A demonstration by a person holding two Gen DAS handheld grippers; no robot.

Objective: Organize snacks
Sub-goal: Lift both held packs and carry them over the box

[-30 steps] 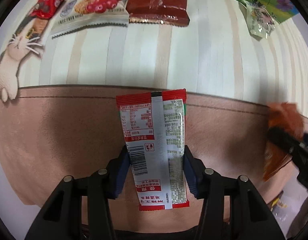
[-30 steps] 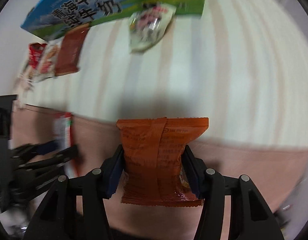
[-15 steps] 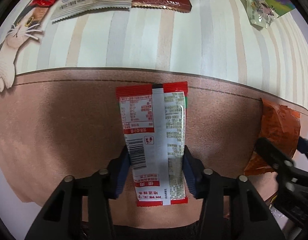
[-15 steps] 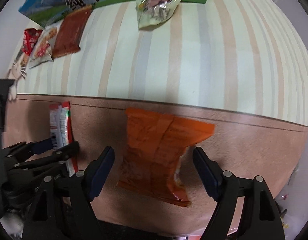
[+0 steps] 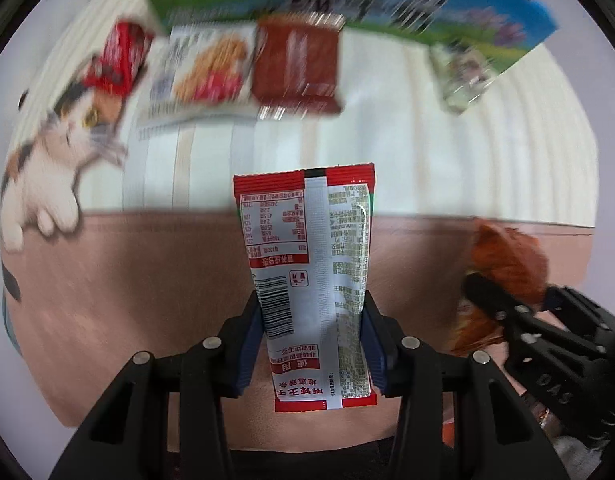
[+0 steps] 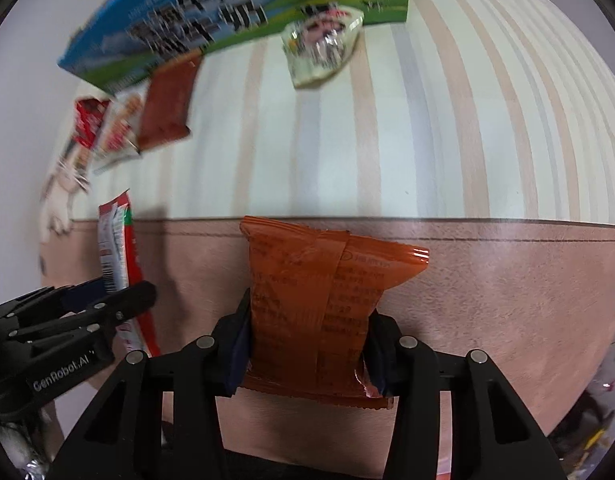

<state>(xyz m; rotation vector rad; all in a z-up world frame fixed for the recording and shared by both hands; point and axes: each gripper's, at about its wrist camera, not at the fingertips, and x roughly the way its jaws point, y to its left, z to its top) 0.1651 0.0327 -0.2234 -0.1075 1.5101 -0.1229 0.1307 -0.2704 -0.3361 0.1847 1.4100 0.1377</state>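
Note:
My left gripper [image 5: 312,340] is shut on a red-and-white snack packet [image 5: 307,240], its printed back facing me, held above the pinkish-brown mat [image 5: 127,280]. My right gripper [image 6: 307,346] is shut on a crinkled orange packet [image 6: 319,280] over the same mat [image 6: 507,300]. In the right wrist view the left gripper [image 6: 107,300] and its red-and-white packet [image 6: 115,240] show at the left. The left wrist view has the right gripper [image 5: 507,312] and the orange packet [image 5: 507,256] at its right edge.
On the striped cloth [image 5: 427,160] beyond the mat lie a small red packet [image 5: 115,60], a white cracker packet [image 5: 207,76] and a brown packet [image 5: 295,68] in a row. A clear packet [image 6: 323,48] leans by a blue-green milk box [image 6: 211,12]. A cat picture [image 5: 59,136] marks the left.
The left gripper has risen with its packet, so more of the cloth and the box show. The right gripper opened wide around the orange packet, then shut on it again.

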